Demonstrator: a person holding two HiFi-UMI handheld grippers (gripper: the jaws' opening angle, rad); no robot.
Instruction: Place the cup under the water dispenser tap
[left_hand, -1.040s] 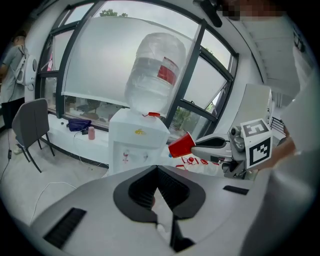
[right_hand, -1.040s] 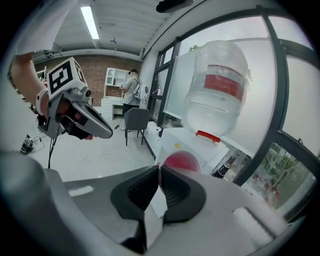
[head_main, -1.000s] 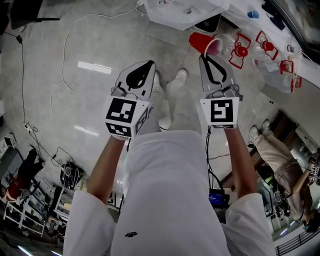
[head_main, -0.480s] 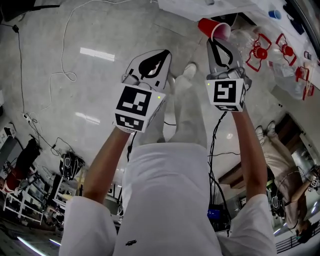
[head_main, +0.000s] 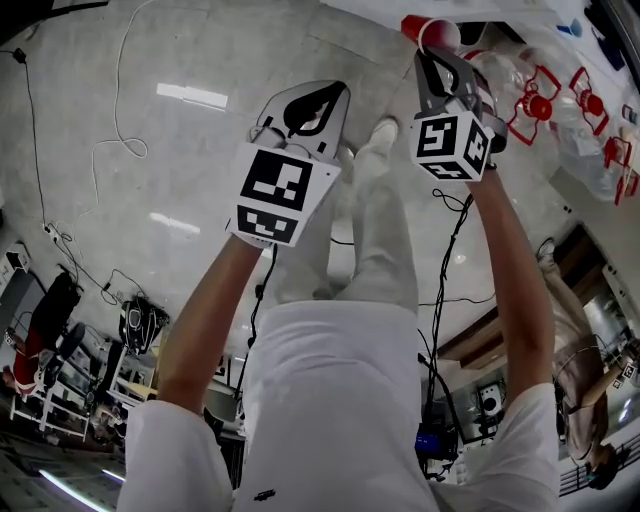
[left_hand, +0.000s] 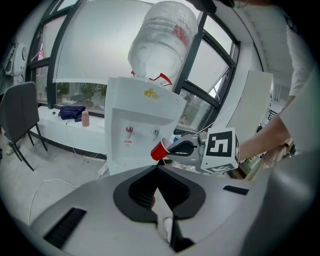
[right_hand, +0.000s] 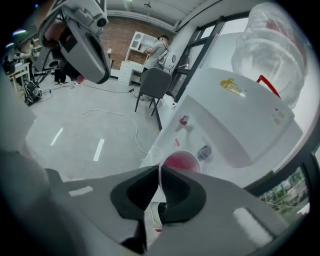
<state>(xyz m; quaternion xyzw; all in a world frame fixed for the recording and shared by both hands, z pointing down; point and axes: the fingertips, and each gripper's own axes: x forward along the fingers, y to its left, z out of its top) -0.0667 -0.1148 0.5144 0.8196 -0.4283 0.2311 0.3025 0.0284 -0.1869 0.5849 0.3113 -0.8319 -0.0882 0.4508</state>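
A red plastic cup (right_hand: 180, 162) hangs by its rim from my right gripper (right_hand: 160, 169), whose jaws are shut on the rim. It is tilted, mouth toward the camera, just in front of the white water dispenser (right_hand: 240, 125), below the red tap (right_hand: 184, 120) and beside the grey tap (right_hand: 204, 151). In the left gripper view the cup (left_hand: 160, 150) sits level with the dispenser's (left_hand: 140, 125) tap recess. My left gripper (left_hand: 157, 167) is shut with nothing in it and hangs back to the left. The head view shows the cup (head_main: 428, 28) at the top edge.
A large upturned water bottle (left_hand: 162, 40) tops the dispenser. Clear bottles with red handles (head_main: 535, 100) lie to the right. A grey chair (right_hand: 155, 85) stands left of the dispenser, cables trail on the floor (head_main: 120, 110), and a seated person (head_main: 590, 400) is at the lower right.
Both grippers have moved toward the top of the head view, closer to the dispenser. The cup went with the right gripper, which also rolled somewhat.
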